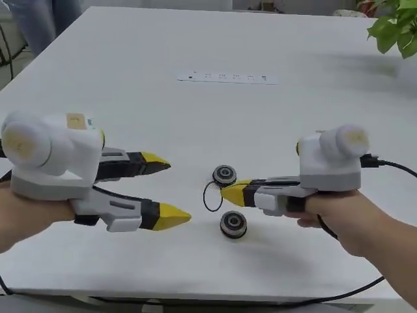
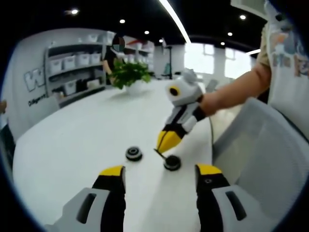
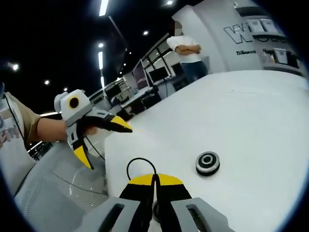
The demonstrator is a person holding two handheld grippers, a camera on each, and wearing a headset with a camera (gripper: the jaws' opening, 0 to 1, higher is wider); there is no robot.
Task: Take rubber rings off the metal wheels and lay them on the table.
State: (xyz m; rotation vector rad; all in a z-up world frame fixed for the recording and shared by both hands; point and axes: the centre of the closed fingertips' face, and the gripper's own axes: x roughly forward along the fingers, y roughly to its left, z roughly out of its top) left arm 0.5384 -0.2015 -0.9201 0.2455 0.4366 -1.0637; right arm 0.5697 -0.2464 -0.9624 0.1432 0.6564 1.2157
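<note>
Nearest the person on the white counter (image 1: 293, 59), the near wheel (image 1: 233, 223) lies flat just beside the right gripper (image 1: 227, 192). That gripper's jaws are pressed together on a thin black rubber ring (image 1: 210, 195). The loop sticks out from the tips between the near wheel and the far wheel (image 1: 225, 174), and looks free of both.

The main risk is in letting go. So light and springy a ring may cling to one jaw tip as the jaws part, or flick aside and land on a wheel instead of bare counter. Both wheels lie loose, with nothing pinning them, so a low sweep of the tips could knock one into sliding or rolling. I cannot tell whether either wheel has a ring on it.

The right gripper is held level and low, pointing across the person's front. The left gripper (image 1: 172, 188) faces it from the other side, jaws spread and empty, stopped short of the wheels. A power strip (image 1: 228, 78) lies well beyond.
</note>
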